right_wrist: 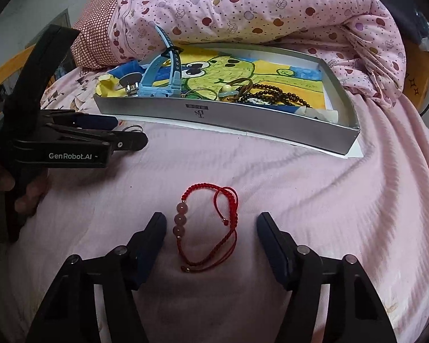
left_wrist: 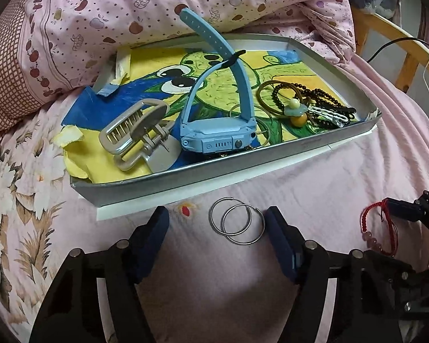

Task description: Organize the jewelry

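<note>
**A:** Left wrist camera first. What have you got?

**B:** My left claw is spread wide and holds nothing. Two silver hoop earrings lie overlapped on the pink bedsheet, between the fingers and close against the right one, just in front of the tray. They lie flat, so there's no real long axis, though the pair runs slantwise from up-left to down-right.

**A:** And the tray itself?

**B:** Mostly filled. Inside it I see a grey hair clip at the left, a blue watch standing with its straps arched up toward the quilt, and a heap of dark beads and rings at the right. I'd judge the sorting well along.

**A:** Right wrist camera?

**B:** My right claw is also wide open and empty. A red cord bracelet lies on the bedsheet between its fingers, well in front of the tray. Its long axis runs away from me toward the tray, with the three pink stones on the left side of the loop and the loose cord ends on the right side and at the near end.

**A:** So what's left?

**B:** As far as I can see, the earrings and the bracelet are the only pieces outside the tray. Both still need picking up.
</note>
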A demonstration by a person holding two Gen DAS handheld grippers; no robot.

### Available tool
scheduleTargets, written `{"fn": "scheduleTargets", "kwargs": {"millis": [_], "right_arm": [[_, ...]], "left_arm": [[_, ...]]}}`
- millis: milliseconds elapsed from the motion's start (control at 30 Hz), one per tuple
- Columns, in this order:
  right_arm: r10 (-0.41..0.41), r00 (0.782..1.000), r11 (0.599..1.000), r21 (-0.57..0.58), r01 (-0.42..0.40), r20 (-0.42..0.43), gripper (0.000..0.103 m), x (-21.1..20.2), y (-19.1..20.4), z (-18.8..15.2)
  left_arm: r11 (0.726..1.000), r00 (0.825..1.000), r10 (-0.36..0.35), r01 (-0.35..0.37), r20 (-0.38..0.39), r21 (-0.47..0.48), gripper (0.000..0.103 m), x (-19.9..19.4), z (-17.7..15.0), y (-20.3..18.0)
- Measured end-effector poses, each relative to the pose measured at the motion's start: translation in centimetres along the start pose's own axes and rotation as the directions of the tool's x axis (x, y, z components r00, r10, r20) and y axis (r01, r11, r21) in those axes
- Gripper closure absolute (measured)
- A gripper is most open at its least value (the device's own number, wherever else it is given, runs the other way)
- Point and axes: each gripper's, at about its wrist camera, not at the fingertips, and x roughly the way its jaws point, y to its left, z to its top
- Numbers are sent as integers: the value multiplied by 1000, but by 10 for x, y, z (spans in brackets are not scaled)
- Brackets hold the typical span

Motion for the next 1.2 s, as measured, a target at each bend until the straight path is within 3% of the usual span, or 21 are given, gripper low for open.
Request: {"fn": "scheduleTargets", "kwargs": {"millis": [300, 367, 433, 533, 733, 1200], "right_arm": [[-25, 999, 999, -21, 26, 20, 61, -3, 8, -2], [-26, 999, 999, -33, 27, 24, 66, -3, 11, -2], [-22, 999, 999, -41, 24, 33, 79, -4, 12, -2], [-18, 999, 999, -36, 19, 32, 86, -4, 11, -3], [-11, 999, 1000, -22, 11, 32, 88, -4, 9, -3], [-14, 999, 1000, -22, 15, 33, 88, -4, 10, -3]], "left_arm": [[999, 1000, 3, -2, 30, -47, 59, -4, -7, 8], [998, 999, -1, 3, 34, -59, 62, -6, -8, 10], [997, 999, 3, 0, 38, -73, 67, -8, -9, 12], [995, 999, -1, 6, 43, -102, 74, -12, -11, 18], [989, 999, -15, 22, 51, -147, 81, -17, -14, 25], [983, 998, 30, -20, 53, -182, 97, -21, -17, 28]]}}
